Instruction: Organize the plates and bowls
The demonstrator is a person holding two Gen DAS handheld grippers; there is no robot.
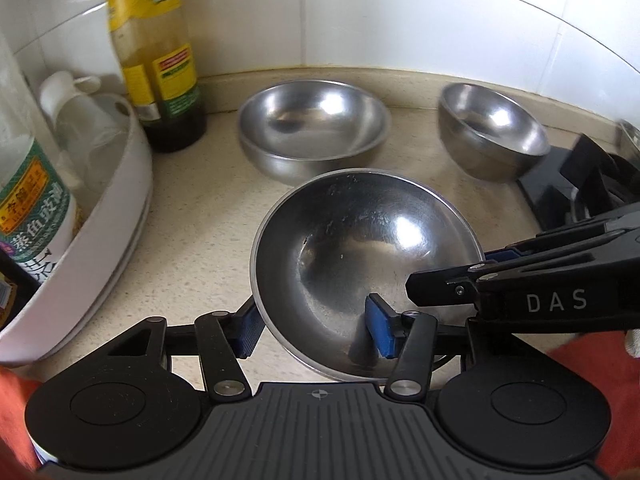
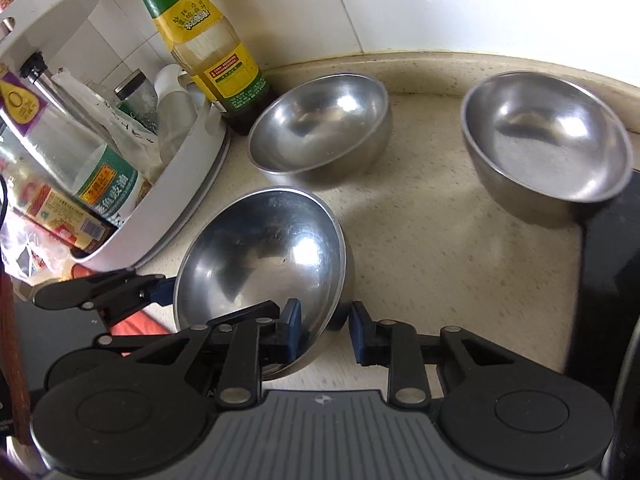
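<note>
The near steel bowl stood on the speckled desk directly ahead of both tools, tilted, its rim gripped from two sides; the left tool straddled the bowl's near wall, one blue pad inside the bowl and the other outside against the wall, so the tool pinched the bowl's rim; the right tool did the same at the bowl's other side, its left pad inside the bowl and its right pad outside, pinching the wall between them.

In the left wrist view the right tool entered from the right, its fingers closed over the bowl's right rim; in the right wrist view the left tool reached the bowl's left rim.

Beyond the held bowl, further from both tools, stood a second steel bowl; whether it was one bowl or two nested could not be told; a third steel bowl stood ahead and to the right, well apart from it, beside a black hob edge.

Ahead and to the left stood a sauce bottle with a yellow and green label; just beside it, a white round rack held further bottles.
</note>
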